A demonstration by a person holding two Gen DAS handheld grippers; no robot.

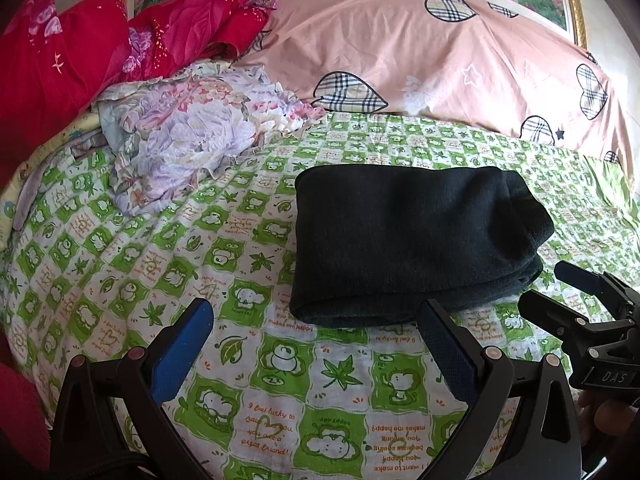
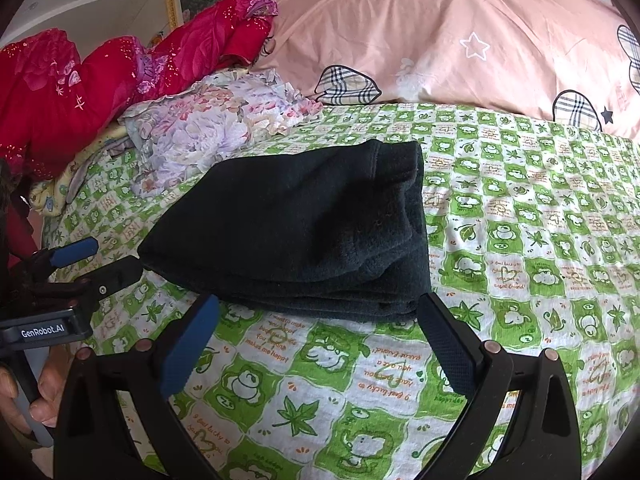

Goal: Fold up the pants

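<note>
- Dark green-black fleece: the pants (image 1: 416,240) lie as a compact folded stack on the bed sheet (image 1: 280,400), layered edges showing along the near right side.
- In the left wrist view the bundle sits at about 1 o'clock from the left gripper (image 1: 316,344); in the right wrist view it sits at 12 o'clock, just beyond the right gripper (image 2: 320,340).
- Left gripper: jaws spread wide, nothing between them, blue pads clear of the cloth.
- Right gripper: jaws likewise wide apart, empty; its right fingertip looks very near the stack's near edge, contact uncertain.
- Crumpled floral cloth (image 1: 180,140) at 10 o'clock, red quilt (image 1: 60,60) beyond it, pink plaid-heart cover (image 1: 400,40) at 12 o'clock. All apart from the bundle.
- Judgement: folding looks finished or nearly so; several layers already stacked.
- Next move, if any, likely calls for squaring the loose right-hand edges or pressing the stack flat, pinching lightly so the layers do not slide.
</note>
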